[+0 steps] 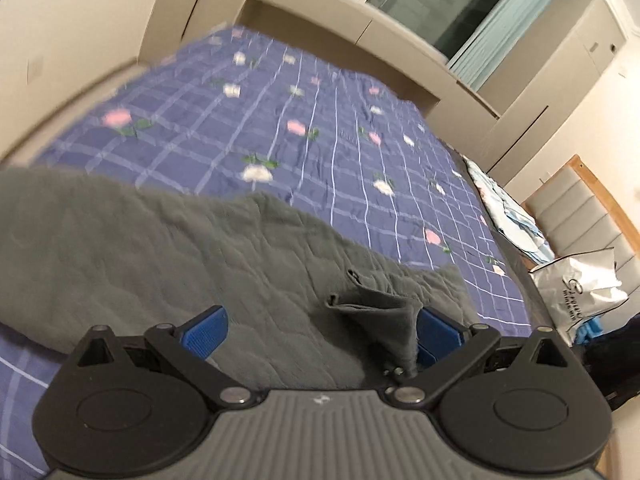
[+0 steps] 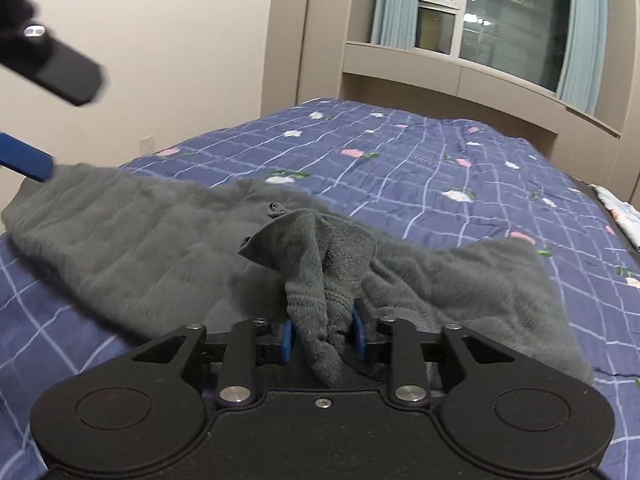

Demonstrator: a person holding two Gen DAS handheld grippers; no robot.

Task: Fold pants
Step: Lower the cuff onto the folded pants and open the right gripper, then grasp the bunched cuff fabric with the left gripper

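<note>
Grey fleece pants (image 1: 140,240) lie spread across the near part of a bed; they also show in the right wrist view (image 2: 132,240). My left gripper (image 1: 320,332) is open, its blue pads wide apart, with a bunched fold of the pants resting against the right pad (image 1: 436,328). My right gripper (image 2: 324,332) is shut on a bunched, ribbed edge of the pants (image 2: 320,312), lifted a little. The left gripper also shows in the right wrist view (image 2: 28,164) at the far left, by the pants' far end.
The bed carries a blue checked quilt with flowers (image 1: 300,120). A wall, a cabinet ledge and a window (image 2: 480,20) stand behind it. A silver bag (image 1: 580,292) and a padded bench (image 1: 580,208) sit to the right of the bed.
</note>
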